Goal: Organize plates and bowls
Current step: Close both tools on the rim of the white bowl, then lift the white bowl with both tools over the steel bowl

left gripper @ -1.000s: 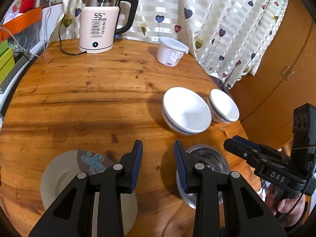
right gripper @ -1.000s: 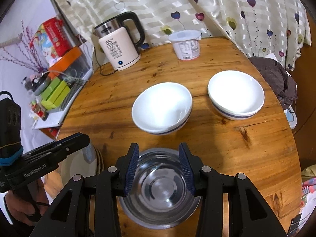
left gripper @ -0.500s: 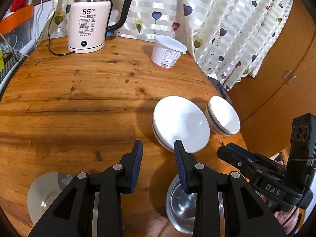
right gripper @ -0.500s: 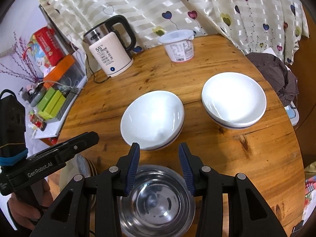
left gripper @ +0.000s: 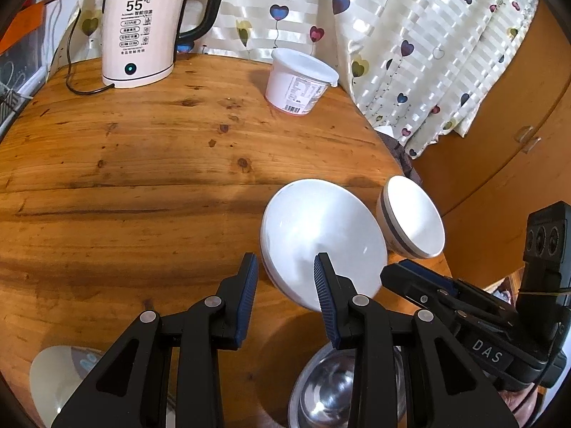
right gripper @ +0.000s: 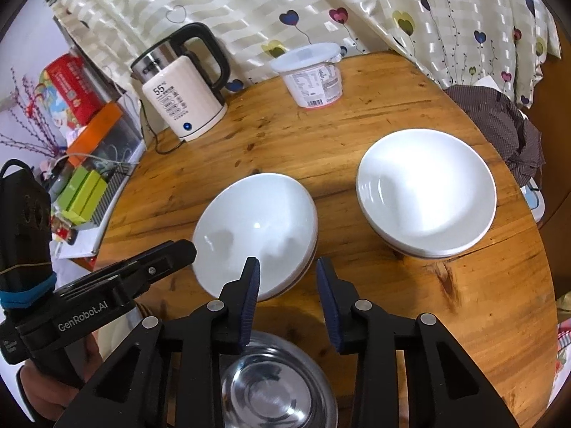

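A white bowl [left gripper: 321,235] [right gripper: 249,228] sits mid-table, with a second white bowl [left gripper: 414,224] [right gripper: 428,192] to its right. My left gripper [left gripper: 285,264] is open and hovers at the first bowl's left rim, with no pad pressing on it. From the near side, my right gripper [right gripper: 287,267] straddles that bowl's near-right rim; its jaws are closing and the pads stand clear of the rim. A steel bowl [left gripper: 332,392] [right gripper: 278,392] lies under both grippers, near the table edge. A pale plate [left gripper: 53,381] lies at the near left.
At the back of the round wooden table [left gripper: 142,164] stand a white kettle [left gripper: 142,35] [right gripper: 185,103] with its cord and a lidded white tub [left gripper: 299,82] [right gripper: 314,78]. Curtains hang behind. Boxes and clutter [right gripper: 82,192] lie off the left edge, dark cloth [right gripper: 499,125] off the right.
Both grippers have moved forward over the table to the middle white bowl. The steel bowl and plate have slid to the bottom of the views. The right jaws have narrowed slightly.
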Available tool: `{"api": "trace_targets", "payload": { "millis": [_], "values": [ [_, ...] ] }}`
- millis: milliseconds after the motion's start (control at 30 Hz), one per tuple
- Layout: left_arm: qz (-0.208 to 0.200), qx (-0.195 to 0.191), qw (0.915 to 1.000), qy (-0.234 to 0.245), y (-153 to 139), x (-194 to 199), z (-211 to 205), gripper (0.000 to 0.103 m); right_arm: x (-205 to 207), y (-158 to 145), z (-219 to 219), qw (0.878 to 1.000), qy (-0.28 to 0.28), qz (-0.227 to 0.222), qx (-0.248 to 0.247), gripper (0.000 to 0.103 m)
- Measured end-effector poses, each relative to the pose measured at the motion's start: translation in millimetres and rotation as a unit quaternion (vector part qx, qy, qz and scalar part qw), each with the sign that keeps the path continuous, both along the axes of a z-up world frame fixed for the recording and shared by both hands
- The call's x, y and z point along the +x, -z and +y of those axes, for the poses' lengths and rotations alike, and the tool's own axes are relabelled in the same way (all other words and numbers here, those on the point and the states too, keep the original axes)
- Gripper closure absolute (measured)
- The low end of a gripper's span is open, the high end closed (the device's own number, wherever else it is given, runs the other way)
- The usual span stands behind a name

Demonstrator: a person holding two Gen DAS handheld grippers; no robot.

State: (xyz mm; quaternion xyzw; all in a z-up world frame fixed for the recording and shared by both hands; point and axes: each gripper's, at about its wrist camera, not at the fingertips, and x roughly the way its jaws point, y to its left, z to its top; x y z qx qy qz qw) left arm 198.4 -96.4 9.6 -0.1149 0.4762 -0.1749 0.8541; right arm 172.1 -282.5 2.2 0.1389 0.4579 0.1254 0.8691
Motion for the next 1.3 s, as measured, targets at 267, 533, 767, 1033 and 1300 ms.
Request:
{"api": "trace_targets", "payload": {
  "millis": [267,533,767,1033,1300],
  "values": [
    [0.006,0.004,1.0,0.002,7,6,-4,0.074,7,9,-2,1.0,-0.002,0.01,0.007,0.079],
    [0.012,0.008,0.9999,-0.003,15,14,-5,0.08,13,13,-2,1.0,-0.002,0.014,0.01,0.082],
    [0.018,0.009,0.9998,-0.007,22,19,-5,0.086,19,17,-2,1.0,-0.003,0.017,0.015,0.083],
    [0.017,0.011,0.9997,-0.009,22,19,-5,0.086,20,16,1,1.0,-0.006,0.011,0.008,0.084],
    [0.007,0.013,0.9998,-0.01,13,15,-4,0.086,16,7,2,1.0,-0.008,0.001,0.006,0.084]
  ]
}}
